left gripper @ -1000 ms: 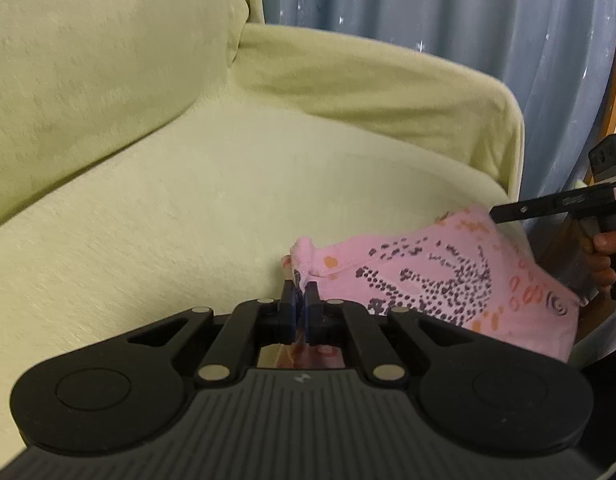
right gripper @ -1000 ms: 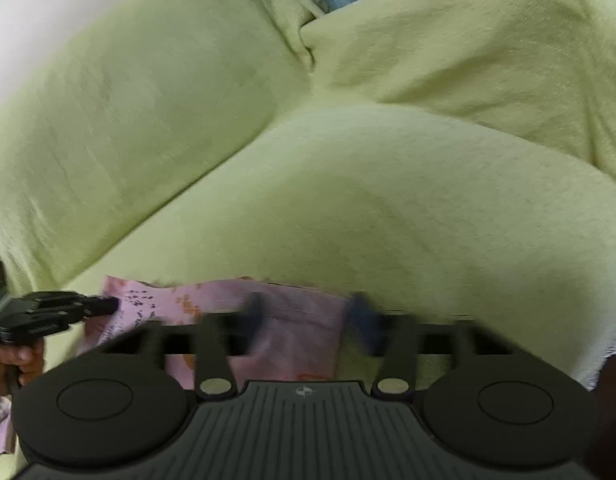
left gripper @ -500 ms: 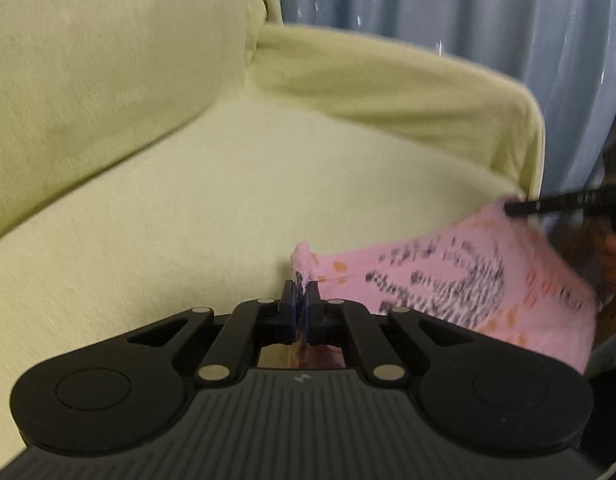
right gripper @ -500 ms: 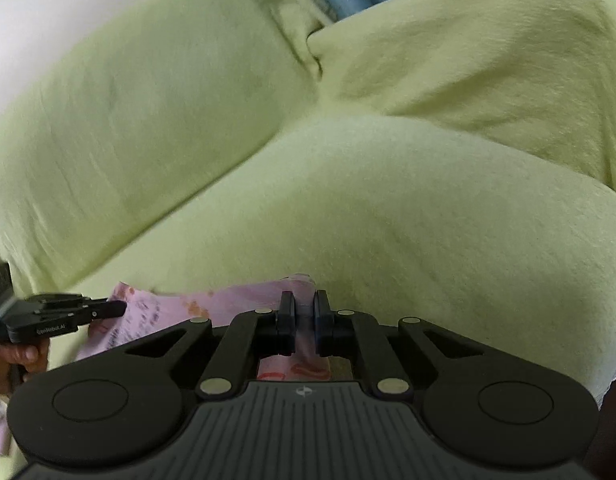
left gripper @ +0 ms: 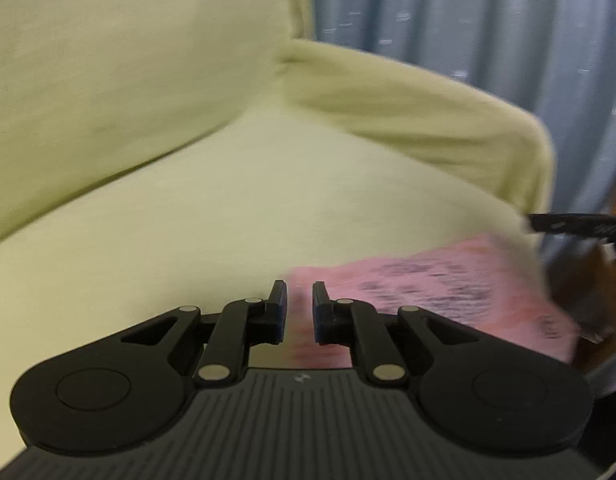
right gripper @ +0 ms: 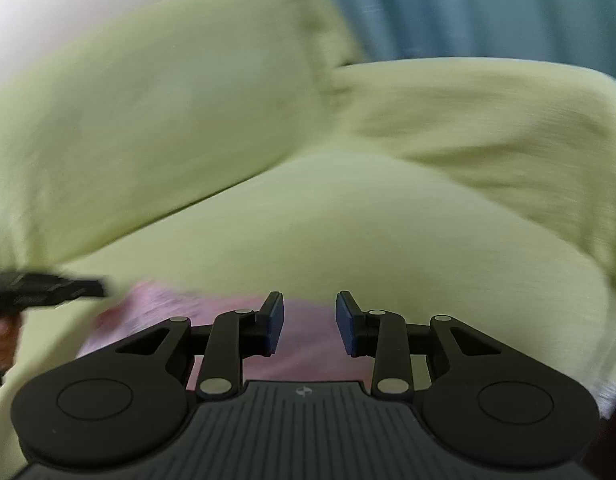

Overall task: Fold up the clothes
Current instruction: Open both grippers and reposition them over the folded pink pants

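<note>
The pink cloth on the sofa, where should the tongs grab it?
Probably the near edge of the pink cloth, coming low from the front. It lies flat on the sofa, and that edge sits between the open left tongs and right tongs.

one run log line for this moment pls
left gripper: open | right gripper: open | pink printed garment: lying released on sofa seat | views blurred

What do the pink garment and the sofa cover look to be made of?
Pink garment: thin, soft printed fabric, probably cotton jersey; it lies limp, with dark speckled print. Blur hides the weave. Sofa cover: matte yellow-green cloth with a faint nubby texture, maybe terry or chenille; it drapes loosely over the arm.
</note>
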`<state>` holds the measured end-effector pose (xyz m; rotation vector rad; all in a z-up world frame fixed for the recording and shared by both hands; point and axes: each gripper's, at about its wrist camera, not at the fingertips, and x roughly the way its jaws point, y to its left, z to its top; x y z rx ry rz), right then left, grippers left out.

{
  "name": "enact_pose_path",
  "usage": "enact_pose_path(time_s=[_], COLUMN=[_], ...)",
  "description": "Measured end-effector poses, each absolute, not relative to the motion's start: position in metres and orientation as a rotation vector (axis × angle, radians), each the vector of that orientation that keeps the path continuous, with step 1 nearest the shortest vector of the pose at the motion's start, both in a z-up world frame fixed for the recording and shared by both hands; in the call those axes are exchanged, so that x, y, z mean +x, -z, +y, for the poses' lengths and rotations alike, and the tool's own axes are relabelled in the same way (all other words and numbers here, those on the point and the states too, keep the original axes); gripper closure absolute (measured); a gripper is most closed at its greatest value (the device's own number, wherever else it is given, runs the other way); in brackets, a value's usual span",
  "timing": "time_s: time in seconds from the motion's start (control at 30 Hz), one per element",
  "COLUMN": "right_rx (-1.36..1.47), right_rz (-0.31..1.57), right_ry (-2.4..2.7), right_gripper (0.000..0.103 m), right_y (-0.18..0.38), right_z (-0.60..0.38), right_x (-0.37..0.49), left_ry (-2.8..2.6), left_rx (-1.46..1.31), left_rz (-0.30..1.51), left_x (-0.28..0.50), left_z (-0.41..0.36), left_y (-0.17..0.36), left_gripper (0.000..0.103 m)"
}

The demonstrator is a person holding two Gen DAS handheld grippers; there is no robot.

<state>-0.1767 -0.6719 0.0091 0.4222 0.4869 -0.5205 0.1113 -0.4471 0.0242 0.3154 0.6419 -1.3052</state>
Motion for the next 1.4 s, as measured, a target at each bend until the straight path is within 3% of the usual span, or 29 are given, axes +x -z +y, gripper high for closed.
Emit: enact_pose_path(time_s=[0.23, 0.4, 0.5, 0.6, 0.87, 0.93, 1.2, 1.4], right_rx=[0.065, 0.107, 0.215, 0.245, 0.108, 0.078, 0.193, 0.186], right_rz=[0.674, 0.646, 0.632, 0.607, 0.660, 0.716, 0.732, 0.629], right_ry=[0.378, 0.461, 0.558, 0.598, 0.377, 0.402, 0.561, 0.437], right_gripper=[0.069, 0.072, 0.062, 0.064, 0.067, 0.067, 0.064, 0.065], right_y=[0.014, 0.013, 0.009, -0.003, 0.003, 0.018, 0.012, -0.012], right_z=[-0.624, -0.666, -0.687, -0.675, -0.572, -0.567, -0.588, -0.552], right_x=[-0.106, -0.114, -0.131, -0.150, -0.141, -0.149, -0.226, -0.201], left_ry=[1.389, 1.360, 1.355, 1.306, 1.424, 1.412, 1.289, 1.333], left_rx=[0.395, 0.388, 0.403, 0.472, 0.631, 0.691, 0.587, 0.581], left_rz=[0.635, 0.637, 0.625, 0.570, 0.479, 0.428, 0.535, 0.464], left_x=[0.090, 0.109, 0.110, 0.097, 0.021, 0.009, 0.039, 0.000], left_z=[-0.486, -0.494, -0.493, -0.483, -0.449, -0.441, -0.397, -0.395], left_y=[0.003, 0.008, 0.006, -0.005, -0.006, 0.005, -0.004, -0.020], left_gripper=[0.088, 0.073, 0.073, 0.086, 0.083, 0.082, 0.079, 0.083])
